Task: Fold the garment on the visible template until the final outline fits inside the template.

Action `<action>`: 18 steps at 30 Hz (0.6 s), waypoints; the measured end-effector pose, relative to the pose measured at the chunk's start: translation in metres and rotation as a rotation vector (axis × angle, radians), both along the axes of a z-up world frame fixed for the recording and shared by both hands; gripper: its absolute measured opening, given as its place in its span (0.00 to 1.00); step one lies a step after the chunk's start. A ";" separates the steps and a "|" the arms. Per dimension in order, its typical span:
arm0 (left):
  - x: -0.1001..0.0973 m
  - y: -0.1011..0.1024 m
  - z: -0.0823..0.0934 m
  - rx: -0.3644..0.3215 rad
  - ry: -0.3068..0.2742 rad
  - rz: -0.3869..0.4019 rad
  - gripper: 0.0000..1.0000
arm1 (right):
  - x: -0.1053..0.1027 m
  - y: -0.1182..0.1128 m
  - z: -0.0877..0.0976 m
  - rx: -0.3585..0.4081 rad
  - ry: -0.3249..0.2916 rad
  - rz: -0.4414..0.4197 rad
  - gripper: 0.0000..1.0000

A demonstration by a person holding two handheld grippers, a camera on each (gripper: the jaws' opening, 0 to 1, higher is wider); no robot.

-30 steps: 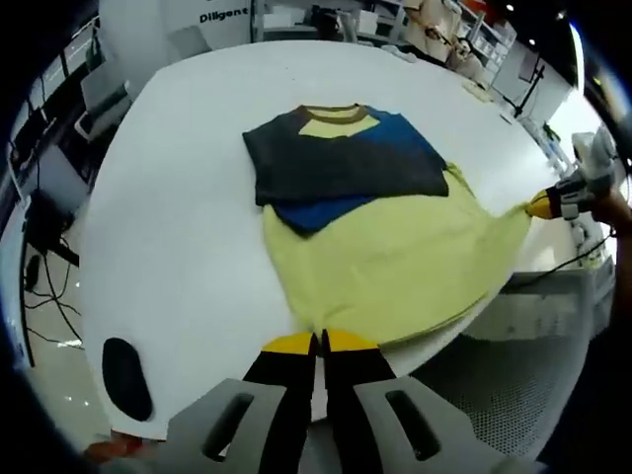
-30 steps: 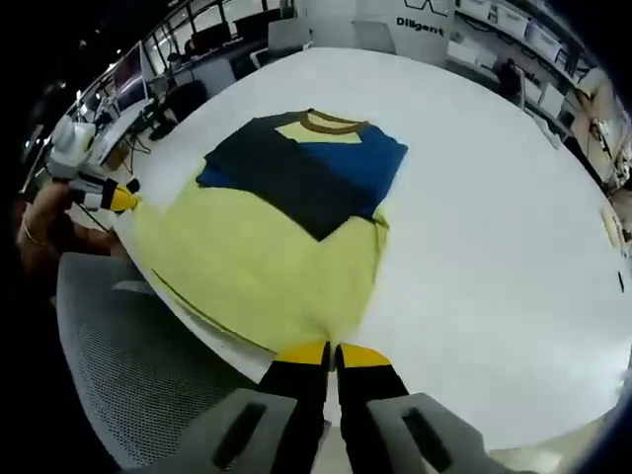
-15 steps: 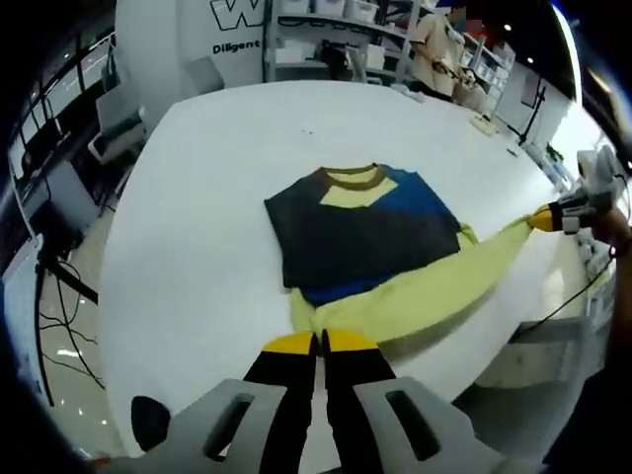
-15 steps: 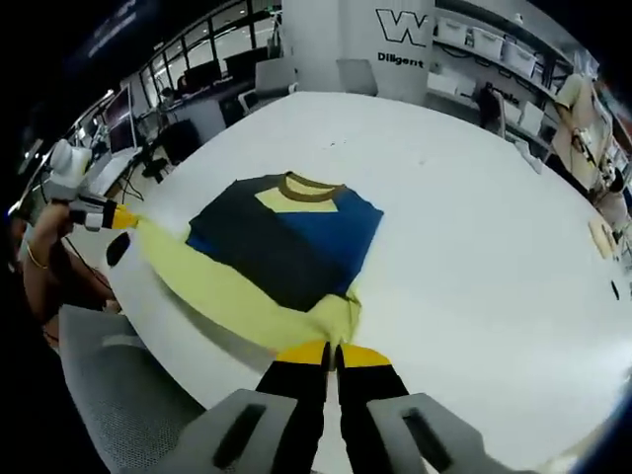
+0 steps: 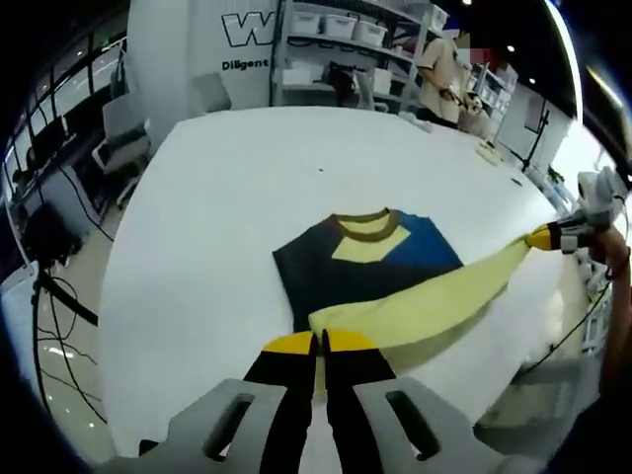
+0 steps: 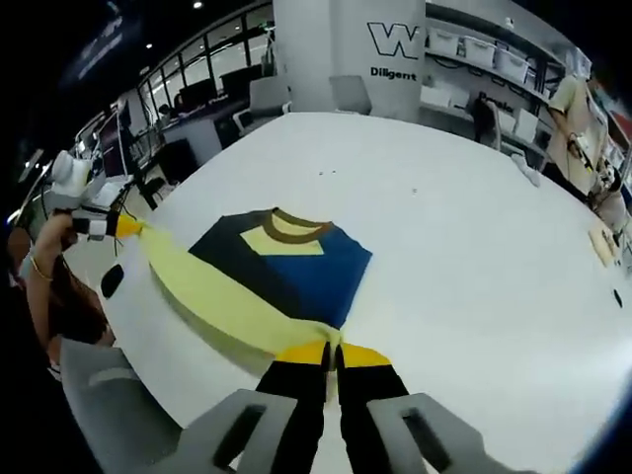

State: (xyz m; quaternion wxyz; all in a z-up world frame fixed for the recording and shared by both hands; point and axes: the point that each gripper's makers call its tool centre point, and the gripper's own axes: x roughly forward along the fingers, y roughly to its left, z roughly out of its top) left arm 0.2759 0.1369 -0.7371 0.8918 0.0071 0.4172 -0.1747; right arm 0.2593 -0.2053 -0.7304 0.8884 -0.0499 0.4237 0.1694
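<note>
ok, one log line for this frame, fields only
phase: bottom-hem fold | left gripper: shut on hem | right gripper: shut on hem | garment: hem lifted over table | fold: unfinished

Behind the white table, shelving, a lettered white pillar and office chairs.

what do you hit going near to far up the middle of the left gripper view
left gripper shut on the lifted yellow hem → dark folded part of the shirt → brown collar → bare white table → shelving with bins
</note>
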 end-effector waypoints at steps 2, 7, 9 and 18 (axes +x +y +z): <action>0.012 0.002 0.001 -0.014 -0.006 0.012 0.00 | 0.011 -0.001 0.000 0.003 -0.005 -0.009 0.00; 0.035 0.008 -0.001 -0.044 -0.005 0.038 0.00 | 0.034 -0.001 0.000 0.024 -0.027 -0.035 0.00; 0.044 0.009 -0.004 -0.052 -0.003 0.047 0.00 | 0.042 0.001 -0.001 0.026 -0.030 -0.031 0.00; 0.078 0.009 -0.025 -0.087 0.027 0.089 0.00 | 0.069 -0.003 -0.017 0.021 0.039 -0.059 0.00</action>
